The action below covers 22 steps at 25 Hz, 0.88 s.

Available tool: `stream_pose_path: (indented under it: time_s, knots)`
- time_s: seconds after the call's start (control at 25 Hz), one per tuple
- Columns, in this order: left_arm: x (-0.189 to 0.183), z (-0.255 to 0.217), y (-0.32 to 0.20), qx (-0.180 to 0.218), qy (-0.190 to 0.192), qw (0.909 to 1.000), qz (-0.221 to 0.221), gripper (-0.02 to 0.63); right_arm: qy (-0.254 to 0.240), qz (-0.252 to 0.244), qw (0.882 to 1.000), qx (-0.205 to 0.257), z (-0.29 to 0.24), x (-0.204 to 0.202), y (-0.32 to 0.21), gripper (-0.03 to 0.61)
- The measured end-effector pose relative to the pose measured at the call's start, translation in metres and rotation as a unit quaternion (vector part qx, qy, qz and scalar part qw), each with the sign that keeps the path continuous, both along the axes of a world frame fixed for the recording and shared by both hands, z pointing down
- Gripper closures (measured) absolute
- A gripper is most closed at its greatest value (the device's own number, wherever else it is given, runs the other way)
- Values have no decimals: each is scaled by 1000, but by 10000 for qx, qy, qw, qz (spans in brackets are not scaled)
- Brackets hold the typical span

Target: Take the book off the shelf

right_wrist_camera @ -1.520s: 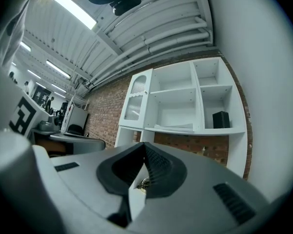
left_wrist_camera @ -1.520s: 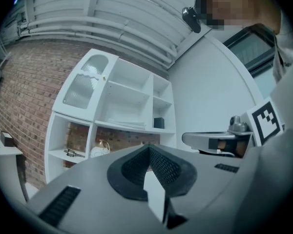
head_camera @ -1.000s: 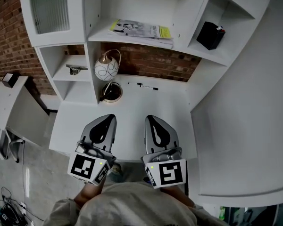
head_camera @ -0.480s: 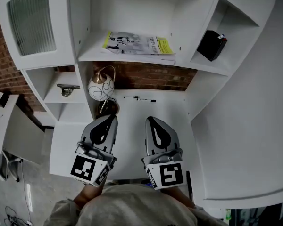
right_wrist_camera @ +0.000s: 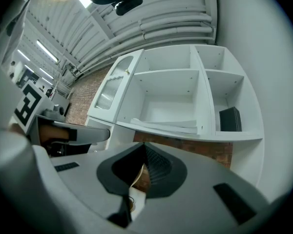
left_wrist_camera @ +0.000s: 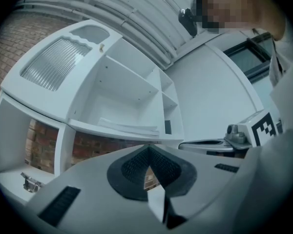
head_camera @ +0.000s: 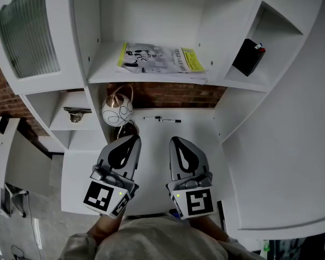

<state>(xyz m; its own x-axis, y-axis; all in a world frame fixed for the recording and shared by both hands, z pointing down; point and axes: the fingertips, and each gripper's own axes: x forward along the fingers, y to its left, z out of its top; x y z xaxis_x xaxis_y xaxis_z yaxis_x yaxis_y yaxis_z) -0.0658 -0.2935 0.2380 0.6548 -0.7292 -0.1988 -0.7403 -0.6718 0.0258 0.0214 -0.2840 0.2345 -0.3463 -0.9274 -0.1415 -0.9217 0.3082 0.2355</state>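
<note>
Both grippers had drawn nearer the shelves since the earlier frames, and the book [head_camera: 160, 58] sat lower in the head view. Side by side over the white desk [head_camera: 154, 131] hovered the left gripper [head_camera: 131, 141] and the right gripper [head_camera: 176, 143], each with its jaws pressed together and nothing between them. That book lay flat on the middle shelf [head_camera: 146, 78], above and ahead of both, well apart and untouched. By my judgement nothing of the task was done: reaching, opening the jaws, gripping and lifting the book away all remained.
</note>
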Motion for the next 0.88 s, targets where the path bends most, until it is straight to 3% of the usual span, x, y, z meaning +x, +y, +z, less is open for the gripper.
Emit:
stream_pose_path:
  time_s: [0.48, 0.88]
  knots:
    - [6, -44, -25, 415, -75, 9991, -87, 604, 159, -152, 9995, 218, -38, 6, -30, 561]
    - [16, -67, -34, 819, -691, 9938, -299, 604, 477, -208, 9976, 463, -57, 18, -46, 561]
